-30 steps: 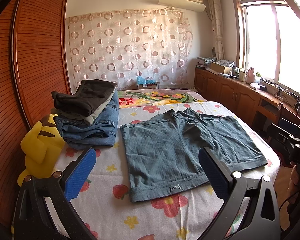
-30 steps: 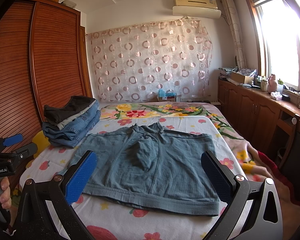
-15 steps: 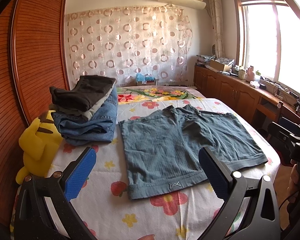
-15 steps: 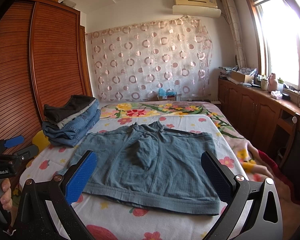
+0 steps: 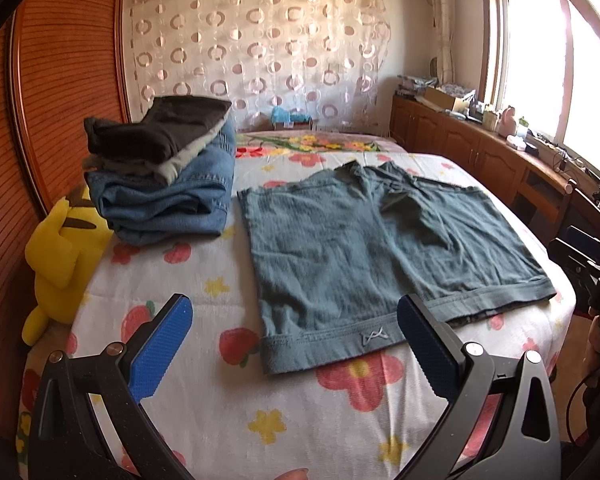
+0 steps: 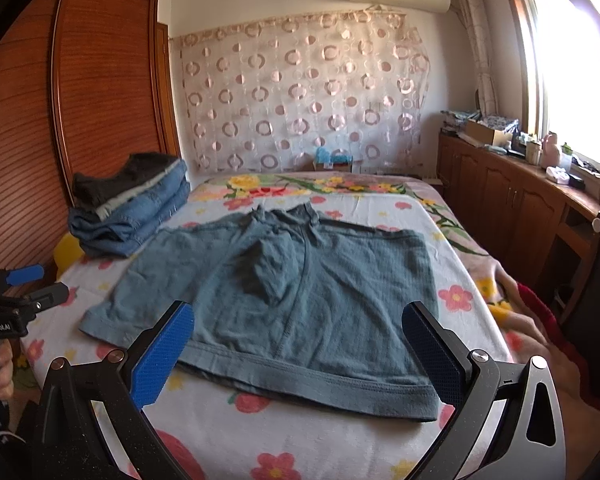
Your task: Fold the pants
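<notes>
R gripper point(image 6: 298, 356) wide apart, empty | shorts point(image 6: 284, 300) flat on bed point(image 6: 340, 448) | clothes stack point(image 6: 130, 208) far-L

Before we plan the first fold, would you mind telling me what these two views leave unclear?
- Yellow plush toy: left wrist view shows it partly behind the stack of folded clothes; right wrist view shows only a sliver.
- Shorts: in both views each gripper's own fingers cover parts of the near hem.
- Items on the sideboard: too small and backlit by the window.
- Bed: its near edge is cut off by the frame.
</notes>
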Tool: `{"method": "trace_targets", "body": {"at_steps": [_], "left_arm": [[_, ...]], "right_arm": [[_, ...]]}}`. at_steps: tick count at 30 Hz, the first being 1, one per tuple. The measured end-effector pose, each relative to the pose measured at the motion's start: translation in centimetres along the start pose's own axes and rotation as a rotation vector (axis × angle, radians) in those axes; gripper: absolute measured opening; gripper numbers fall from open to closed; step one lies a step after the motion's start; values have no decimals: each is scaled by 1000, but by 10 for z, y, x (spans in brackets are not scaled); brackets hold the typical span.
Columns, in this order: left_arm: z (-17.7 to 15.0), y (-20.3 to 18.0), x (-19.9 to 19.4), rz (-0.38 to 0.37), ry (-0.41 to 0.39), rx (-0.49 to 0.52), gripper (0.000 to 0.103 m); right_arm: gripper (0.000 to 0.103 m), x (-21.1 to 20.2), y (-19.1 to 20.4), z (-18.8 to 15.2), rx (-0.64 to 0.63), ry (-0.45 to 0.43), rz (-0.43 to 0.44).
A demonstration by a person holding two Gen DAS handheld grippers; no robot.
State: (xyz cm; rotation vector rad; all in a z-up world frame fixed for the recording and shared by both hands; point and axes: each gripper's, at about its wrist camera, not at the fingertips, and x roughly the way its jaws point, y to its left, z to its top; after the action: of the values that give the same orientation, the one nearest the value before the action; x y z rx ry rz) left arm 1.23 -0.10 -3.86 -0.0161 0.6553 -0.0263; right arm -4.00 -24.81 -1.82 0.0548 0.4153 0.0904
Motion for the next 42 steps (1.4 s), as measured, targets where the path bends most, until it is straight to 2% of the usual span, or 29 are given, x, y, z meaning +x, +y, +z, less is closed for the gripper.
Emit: {"method": "trace_targets", "body": {"at_steps": [7,12,18,23,26,31,33,38,42], "left_arm": [[-9,18,24,-26,63,-11,102],[-18,26,35,-47,95,-27,102],[-28,34,45,-92,144,-44,83],[-34,36,53,-141,179,-62,57],[-36,34,54,-140,186,-54,51],[-35,31,56,-123,198,-33,47],[-34,29,58,-118,201,-19,39],[-25,28,56,-134,200,-3,11],[-10,21,47,-159,171,13,8]], "right_arm": [[103,17,-10,-8,-14,89,4],[98,22,-18,-13,-27,156,4],[91,13,-30,-12,-37,217,-7],[89,1,-37,-19,-31,221,-9],[86,-8,-37,-24,-33,210,-6],[80,-21,-39,-29,-23,187,5],[76,-20,-42,-29,-23,188,6],[65,-19,-50,-30,-23,191,5],[59,-8,-52,-22,-30,195,4]]}}
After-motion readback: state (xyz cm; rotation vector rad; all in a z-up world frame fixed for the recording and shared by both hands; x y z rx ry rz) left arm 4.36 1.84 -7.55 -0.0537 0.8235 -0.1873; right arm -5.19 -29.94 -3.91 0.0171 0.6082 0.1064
